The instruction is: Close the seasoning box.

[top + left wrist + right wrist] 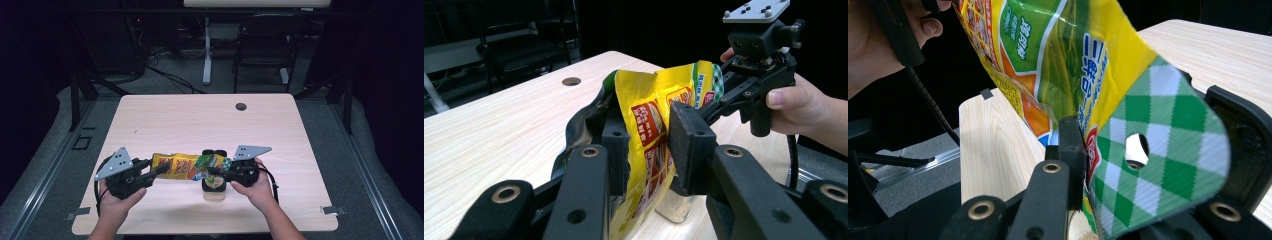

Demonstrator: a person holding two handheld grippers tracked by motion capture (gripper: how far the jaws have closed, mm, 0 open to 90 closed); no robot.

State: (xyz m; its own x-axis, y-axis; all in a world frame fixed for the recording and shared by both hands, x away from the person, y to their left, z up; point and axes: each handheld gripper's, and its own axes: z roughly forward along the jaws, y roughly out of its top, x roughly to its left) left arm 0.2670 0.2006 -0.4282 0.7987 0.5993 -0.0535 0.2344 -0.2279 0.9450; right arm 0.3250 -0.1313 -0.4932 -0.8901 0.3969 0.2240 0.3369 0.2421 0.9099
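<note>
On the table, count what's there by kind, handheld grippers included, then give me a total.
Snack bags: 1, the yellow bag
Small jars: 1, the jar beneath the bag
Handheld grippers: 2, left gripper and right gripper
Total: 4

A black chair [267,42] stands beyond the wooden table [200,120] with a cable hole [241,106].

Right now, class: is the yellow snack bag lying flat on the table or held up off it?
Held up. The bag hangs stretched between the left gripper and right gripper, above the table.
</note>
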